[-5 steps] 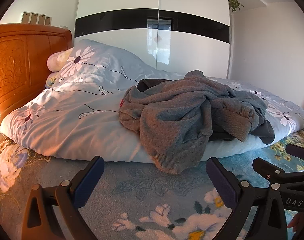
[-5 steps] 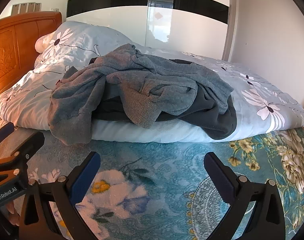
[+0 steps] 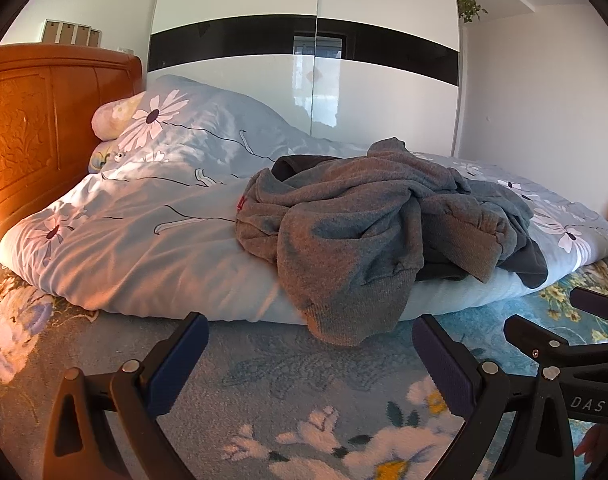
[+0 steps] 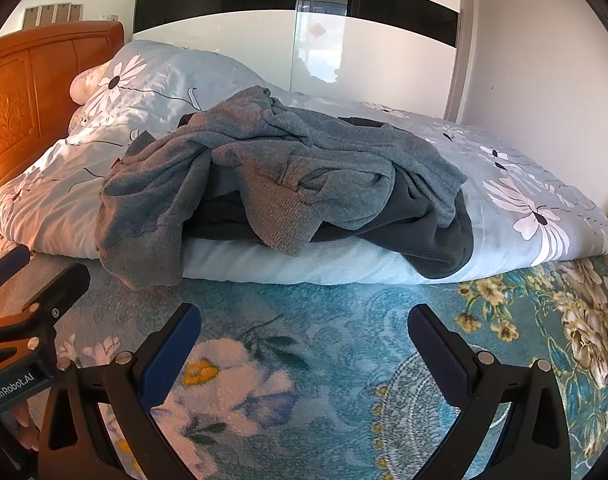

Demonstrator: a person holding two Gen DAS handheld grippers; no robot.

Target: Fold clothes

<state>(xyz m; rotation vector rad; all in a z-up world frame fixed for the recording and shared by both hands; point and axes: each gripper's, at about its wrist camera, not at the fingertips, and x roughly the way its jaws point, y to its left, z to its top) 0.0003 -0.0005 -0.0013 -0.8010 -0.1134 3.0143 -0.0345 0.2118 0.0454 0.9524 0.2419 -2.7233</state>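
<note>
Clothes (image 3: pixel 368 232) lie in a gray heap on the bed (image 3: pixel 135 240), straight ahead of both. Left gripper (image 3: pixel 310 354) and right gripper (image 4: pixel 304 344) are wide open, holding nothing.

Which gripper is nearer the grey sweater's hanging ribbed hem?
Left. The left gripper sits open just below and in front of the ribbed hem. The right gripper, also open, is off to the hem's right over the teal blanket.

Fleecy grey sweater (image 3: pixel 368 232), glossy wardrobe (image 3: pixel 304 92)
</note>
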